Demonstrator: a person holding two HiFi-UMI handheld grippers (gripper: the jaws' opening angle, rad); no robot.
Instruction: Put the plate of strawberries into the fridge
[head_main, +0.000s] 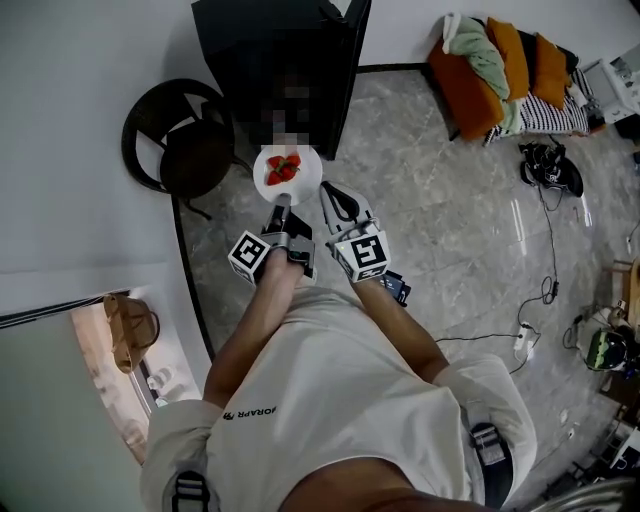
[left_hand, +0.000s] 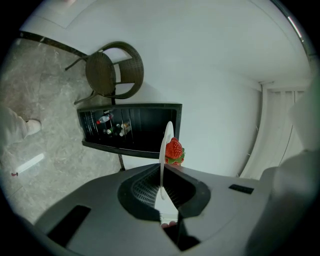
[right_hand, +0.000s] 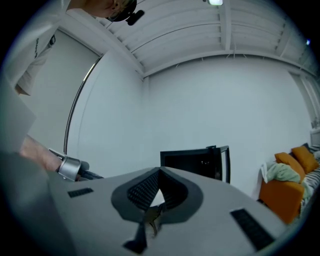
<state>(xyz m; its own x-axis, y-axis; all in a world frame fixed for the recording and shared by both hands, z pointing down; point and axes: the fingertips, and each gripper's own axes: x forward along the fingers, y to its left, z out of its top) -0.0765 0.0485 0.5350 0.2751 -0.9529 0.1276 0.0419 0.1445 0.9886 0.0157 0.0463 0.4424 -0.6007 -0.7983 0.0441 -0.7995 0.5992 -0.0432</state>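
A person is holding a white plate (head_main: 262, 172) of strawberries (head_main: 282, 168) out in front. The left gripper (head_main: 279, 207) is clamping the plate's near rim, while the right gripper (head_main: 330, 192) is riding just beside it, jaws together on nothing. The black fridge (head_main: 265, 60) is standing straight ahead, just beyond the plate's far edge, its door (head_main: 352, 70) apparently hanging open on the right. The left hand looks best placed to push the plate in.
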